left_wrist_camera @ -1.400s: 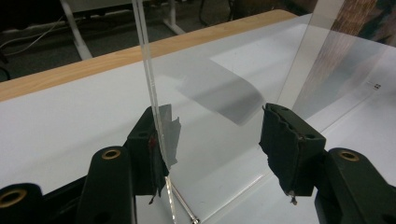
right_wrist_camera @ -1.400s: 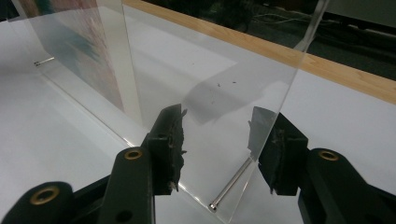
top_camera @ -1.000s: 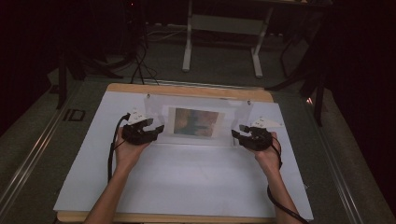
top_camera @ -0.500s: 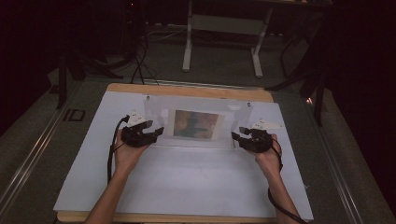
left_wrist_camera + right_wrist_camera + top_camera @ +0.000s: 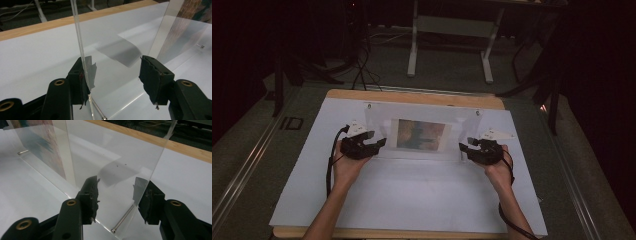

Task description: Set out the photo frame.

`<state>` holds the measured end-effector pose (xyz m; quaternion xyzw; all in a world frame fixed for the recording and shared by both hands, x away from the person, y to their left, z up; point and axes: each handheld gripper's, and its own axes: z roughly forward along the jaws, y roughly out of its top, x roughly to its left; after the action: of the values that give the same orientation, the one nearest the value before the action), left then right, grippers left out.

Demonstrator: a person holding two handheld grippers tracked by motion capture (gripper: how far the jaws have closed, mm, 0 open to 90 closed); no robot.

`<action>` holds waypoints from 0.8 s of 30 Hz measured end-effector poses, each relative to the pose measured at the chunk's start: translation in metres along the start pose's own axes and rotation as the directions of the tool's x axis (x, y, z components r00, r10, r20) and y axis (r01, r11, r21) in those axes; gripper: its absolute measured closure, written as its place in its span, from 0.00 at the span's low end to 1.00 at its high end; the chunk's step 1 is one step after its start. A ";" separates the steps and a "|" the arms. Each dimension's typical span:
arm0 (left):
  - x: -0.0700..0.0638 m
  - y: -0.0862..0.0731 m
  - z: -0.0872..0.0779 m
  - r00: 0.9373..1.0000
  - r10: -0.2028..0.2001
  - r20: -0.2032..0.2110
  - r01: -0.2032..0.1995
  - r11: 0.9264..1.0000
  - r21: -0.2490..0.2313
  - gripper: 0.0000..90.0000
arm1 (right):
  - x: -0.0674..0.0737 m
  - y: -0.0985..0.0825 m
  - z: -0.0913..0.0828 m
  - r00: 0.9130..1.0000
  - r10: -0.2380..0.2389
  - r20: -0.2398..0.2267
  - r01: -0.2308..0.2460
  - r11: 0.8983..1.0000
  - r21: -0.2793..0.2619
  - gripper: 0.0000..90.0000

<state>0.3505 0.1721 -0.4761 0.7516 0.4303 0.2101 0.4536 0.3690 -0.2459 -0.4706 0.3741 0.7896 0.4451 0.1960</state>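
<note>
Dark room, a white sheet (image 5: 412, 200) is lying over a wooden-edged table (image 5: 412, 96), with a metal stand (image 5: 452, 30) and cables on the floor behind.

Far left, I'm holding the left gripper (image 5: 379, 144) at the left end of a clear acrylic photo frame (image 5: 422, 132) that is standing upright in the middle of the sheet. In the left gripper view the jaws are standing wide open around the frame's edge (image 5: 80, 45): the left pad is sitting right against the clear panel, the right pad is well apart from it, so nothing is being clamped.

In the centre, the frame is carrying a printed picture (image 5: 422, 134) between its two clear panels, with a small metal bolt (image 5: 123, 218) near the bottom corner.

On the right, I'm keeping the right gripper (image 5: 465, 146) at the frame's right end. Its jaws are also gaping wide, straddling the panel's edge (image 5: 150, 170); the right pad is sitting close behind the acrylic, and I cannot tell if it is touching. No grip there either.
</note>
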 end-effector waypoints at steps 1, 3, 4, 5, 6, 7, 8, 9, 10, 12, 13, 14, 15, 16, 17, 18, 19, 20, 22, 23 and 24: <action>0.000 0.000 0.000 1.000 -0.001 0.000 0.001 1.000 0.001 0.48 | 0.000 0.000 0.000 1.000 -0.001 -0.001 0.001 1.000 0.000 0.59; 0.000 -0.001 0.000 1.000 -0.001 0.001 0.001 1.000 0.000 0.48 | 0.000 0.000 0.000 1.000 -0.001 -0.002 0.001 1.000 0.001 0.59; 0.000 -0.001 0.000 1.000 -0.002 0.000 0.002 1.000 -0.001 0.48 | 0.000 0.000 0.000 1.000 0.000 -0.002 0.000 1.000 0.001 0.59; 0.000 -0.001 0.000 1.000 -0.002 0.000 0.002 1.000 0.000 0.48 | 0.000 0.000 0.000 1.000 0.000 -0.002 0.000 1.000 -0.001 0.59; 0.000 -0.001 0.000 1.000 -0.002 0.000 0.002 1.000 0.000 0.48 | 0.000 0.000 0.000 1.000 0.001 -0.002 -0.001 1.000 -0.001 0.59; 0.000 -0.001 0.000 1.000 -0.002 0.001 0.002 1.000 0.000 0.48 | 0.000 0.000 0.000 1.000 0.000 -0.002 0.000 1.000 0.000 0.59; 0.000 -0.001 0.000 1.000 -0.001 0.000 0.001 1.000 0.000 0.48 | 0.000 0.000 0.000 1.000 0.000 -0.002 0.000 1.000 -0.001 0.59; 0.001 -0.001 0.000 1.000 -0.002 0.001 0.002 1.000 -0.001 0.48 | 0.000 0.000 0.000 1.000 0.003 -0.003 -0.003 1.000 -0.002 0.59; 0.001 -0.001 0.000 1.000 -0.001 0.002 0.001 1.000 -0.002 0.48 | 0.000 0.000 0.000 1.000 0.002 -0.003 -0.002 1.000 -0.001 0.59; 0.001 -0.001 0.001 1.000 -0.002 0.004 0.002 1.000 -0.006 0.48 | 0.000 0.000 0.000 1.000 0.003 -0.004 -0.003 1.000 -0.001 0.59; 0.001 -0.001 0.001 1.000 -0.002 0.004 0.002 1.000 -0.007 0.48 | 0.000 0.000 0.001 1.000 0.003 -0.003 -0.003 1.000 -0.001 0.59; 0.001 -0.002 0.001 1.000 -0.003 0.005 0.003 1.000 -0.009 0.48 | 0.000 0.000 0.001 1.000 0.003 -0.003 -0.003 1.000 -0.001 0.59; 0.001 -0.002 0.001 1.000 -0.002 0.006 0.002 1.000 -0.010 0.48 | 0.000 0.000 0.000 1.000 0.005 -0.004 -0.005 1.000 -0.001 0.59; 0.001 -0.002 0.001 1.000 -0.001 0.007 0.001 1.000 -0.012 0.48 | 0.000 0.000 0.000 1.000 0.005 -0.004 -0.005 1.000 -0.001 0.59; 0.002 -0.002 0.001 1.000 0.000 0.008 0.000 1.000 -0.013 0.48 | 0.000 0.000 0.000 1.000 0.004 -0.003 -0.004 1.000 -0.002 0.59; 0.002 -0.002 0.001 1.000 0.002 0.010 -0.001 1.000 -0.013 0.48 | 0.000 -0.001 0.000 1.000 0.003 -0.002 -0.003 1.000 -0.004 0.59; 0.002 -0.002 0.001 1.000 0.002 0.011 -0.002 1.000 -0.014 0.48 | 0.000 -0.001 0.000 1.000 0.003 -0.002 -0.003 1.000 -0.004 0.59; 0.003 -0.002 0.001 1.000 0.004 0.011 -0.004 1.000 -0.015 0.48 | 0.000 -0.001 0.001 1.000 0.003 -0.002 -0.003 1.000 -0.005 0.59; 0.003 -0.002 0.002 1.000 0.004 0.012 -0.004 1.000 -0.018 0.48 | 0.000 -0.001 0.001 1.000 0.004 -0.003 -0.004 1.000 -0.005 0.59; 0.004 -0.002 0.003 1.000 0.001 0.012 -0.001 1.000 -0.020 0.48 | 0.000 -0.001 0.001 1.000 0.006 -0.003 -0.006 1.000 -0.006 0.59; 0.004 -0.002 0.003 1.000 -0.001 0.014 0.002 1.000 -0.023 0.48 | -0.001 -0.001 0.001 1.000 0.005 -0.004 -0.006 1.000 -0.008 0.59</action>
<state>0.3537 0.1742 -0.4799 0.7473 0.4253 0.2096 0.4655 0.3701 -0.2461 -0.4722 0.3747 0.7872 0.4494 0.1948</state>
